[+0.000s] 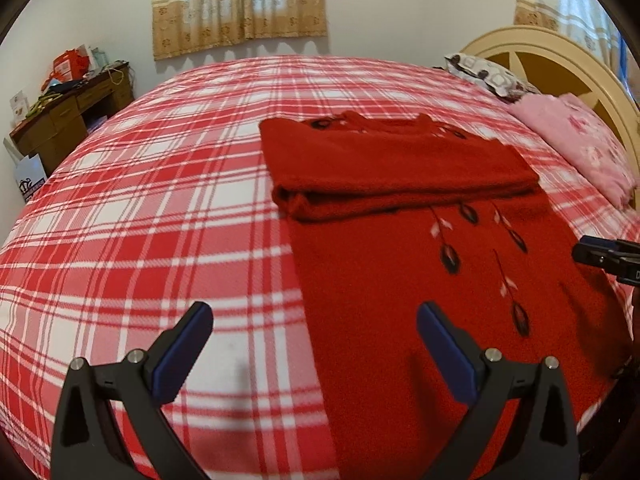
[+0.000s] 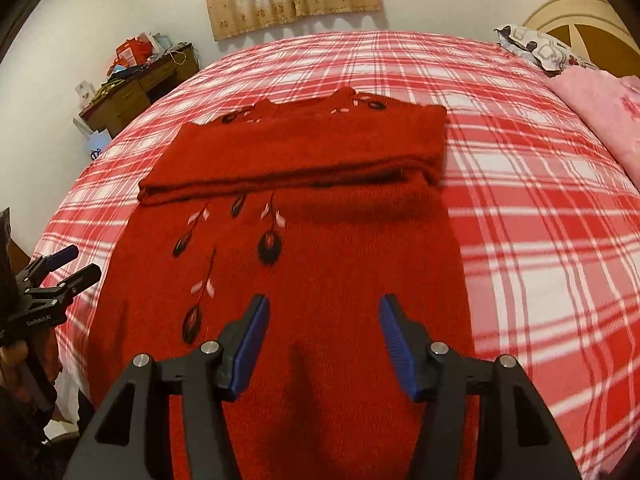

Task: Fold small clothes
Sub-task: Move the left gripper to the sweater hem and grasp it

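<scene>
My right claw [image 2: 324, 344] is hovering wide open and empty over the sweater [image 2: 296, 280] just below it; my left claw [image 1: 316, 350], equally open, is straddling its left edge on the bed [image 1: 140, 220]. Sleeves look folded across; next I'm gripping the hem.

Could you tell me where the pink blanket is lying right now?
The pink blanket lies at the far right of the bed in both views, beside the headboard, just in front of the patterned pillow and right of the red sweater.
</scene>
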The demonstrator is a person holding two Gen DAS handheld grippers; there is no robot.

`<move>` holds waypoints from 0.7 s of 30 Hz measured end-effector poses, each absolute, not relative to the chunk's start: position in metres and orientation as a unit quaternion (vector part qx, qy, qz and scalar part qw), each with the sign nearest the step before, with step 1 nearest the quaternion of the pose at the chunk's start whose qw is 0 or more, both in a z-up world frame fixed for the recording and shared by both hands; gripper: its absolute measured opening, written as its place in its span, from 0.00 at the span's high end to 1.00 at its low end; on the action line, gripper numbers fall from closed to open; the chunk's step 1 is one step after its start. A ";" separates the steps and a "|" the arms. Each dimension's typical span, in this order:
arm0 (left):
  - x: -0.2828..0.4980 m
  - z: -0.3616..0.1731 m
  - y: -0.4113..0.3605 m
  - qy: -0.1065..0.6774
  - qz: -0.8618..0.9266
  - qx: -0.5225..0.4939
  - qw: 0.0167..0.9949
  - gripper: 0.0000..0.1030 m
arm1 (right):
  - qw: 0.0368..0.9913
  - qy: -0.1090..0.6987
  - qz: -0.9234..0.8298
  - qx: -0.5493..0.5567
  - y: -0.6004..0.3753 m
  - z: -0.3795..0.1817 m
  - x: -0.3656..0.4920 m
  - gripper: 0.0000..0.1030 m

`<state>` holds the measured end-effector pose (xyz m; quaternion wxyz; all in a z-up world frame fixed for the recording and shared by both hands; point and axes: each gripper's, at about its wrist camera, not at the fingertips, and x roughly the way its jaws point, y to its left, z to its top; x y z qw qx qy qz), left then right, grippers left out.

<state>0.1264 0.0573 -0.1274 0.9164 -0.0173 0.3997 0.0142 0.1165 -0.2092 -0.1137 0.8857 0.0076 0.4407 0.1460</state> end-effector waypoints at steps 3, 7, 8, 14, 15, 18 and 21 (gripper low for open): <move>0.116 -0.130 0.053 0.404 0.006 -0.018 0.915 0.00 | 0.886 0.440 0.144 0.008 -0.210 -0.115 0.106 0.43; 0.107 -0.133 0.048 0.409 0.003 -0.015 0.912 0.00 | 0.888 0.437 0.140 0.013 -0.215 -0.113 0.094 0.43; 0.105 -0.134 0.047 0.411 0.004 -0.015 0.912 0.00 | 0.889 0.436 0.140 0.014 -0.216 -0.113 0.091 0.43; 0.086 -0.139 0.043 0.430 -0.013 -0.030 0.902 0.00 | 0.891 0.435 0.133 0.009 -0.222 -0.113 0.070 0.40; 0.084 -0.139 0.041 0.431 -0.014 -0.029 0.902 0.00 | 0.891 0.435 0.133 0.010 -0.223 -0.113 0.067 0.40; 0.074 -0.141 0.039 0.439 -0.026 -0.027 0.898 0.01 | 0.891 0.436 0.131 0.013 -0.228 -0.117 0.056 0.40; 0.063 -0.145 0.040 0.454 -0.036 -0.035 0.890 0.06 | 0.891 0.435 0.129 0.016 -0.233 -0.118 0.045 0.40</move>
